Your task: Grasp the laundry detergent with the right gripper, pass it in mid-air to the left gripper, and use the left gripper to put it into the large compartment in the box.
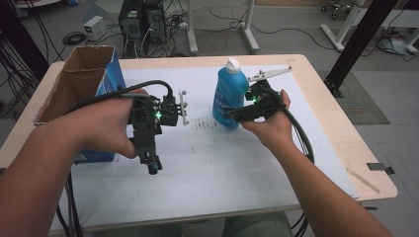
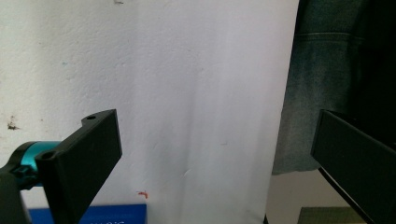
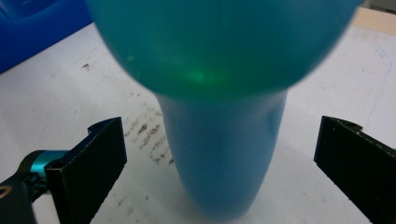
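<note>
Now, bottle (image 1: 230, 94): upright on the white mat (image 1: 222, 163), at 1 o'clock from centre.
Right gripper (image 3: 219, 154): jaws spread wide, flanking the bottle, nothing held.
Left gripper (image 2: 212, 154): jaws apart, empty, aimed down at the mat.
Box (image 1: 81, 84): at 10 o'clock.
Risk: closing off-centre likely tips the tall bottle.

Bottle (image 3: 219, 93) top blurred, cropped; label unreadable

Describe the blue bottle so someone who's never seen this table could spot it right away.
On the white sheet covering the table, look toward the far right. The blue bottle stands upright there, between the open jaws of the right gripper. Its white cap sets it apart from the cardboard box at far left.
</note>
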Demonstrator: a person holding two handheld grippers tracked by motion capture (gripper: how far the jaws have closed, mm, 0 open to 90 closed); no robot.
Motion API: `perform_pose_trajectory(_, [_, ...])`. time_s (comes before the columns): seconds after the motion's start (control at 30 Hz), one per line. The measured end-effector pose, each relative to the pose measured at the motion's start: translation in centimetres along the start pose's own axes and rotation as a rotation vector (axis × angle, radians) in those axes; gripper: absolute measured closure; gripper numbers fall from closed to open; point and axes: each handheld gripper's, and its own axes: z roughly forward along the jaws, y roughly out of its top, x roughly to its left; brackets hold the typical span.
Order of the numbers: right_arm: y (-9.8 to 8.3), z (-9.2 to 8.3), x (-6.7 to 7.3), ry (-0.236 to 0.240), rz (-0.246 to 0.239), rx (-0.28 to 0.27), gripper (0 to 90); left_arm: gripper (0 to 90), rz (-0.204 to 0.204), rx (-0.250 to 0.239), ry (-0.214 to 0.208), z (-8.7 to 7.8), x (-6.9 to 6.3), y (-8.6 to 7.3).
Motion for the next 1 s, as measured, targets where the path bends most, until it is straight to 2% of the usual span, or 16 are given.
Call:
perform_pose_trajectory(0.23, [-0.4,0.9,-0.2,0.003,0.042,-0.039,1.3,1.7,-0.001,0.002,0.002,-0.1,0.0,-0.2])
perform_pose_trajectory(0.5, [-0.7,1.6,-0.1,-0.004,0.07,-0.092,1.4,1.7,0.001,0.002,0.002,0.0,0.1,-0.2])
perform_pose_trajectory(0.83, [-0.8,2.0,-0.3,-0.005,0.071,-0.116,3.4,1.7,0.002,0.0,0.003,0.0,0.1,-0.2])
perform_pose_trajectory(1.0, [-0.8,2.1,-0.6,0.0,0.101,-0.134,4.6,1.7,0.003,0.01,0.002,0.1,0.2,-0.3])
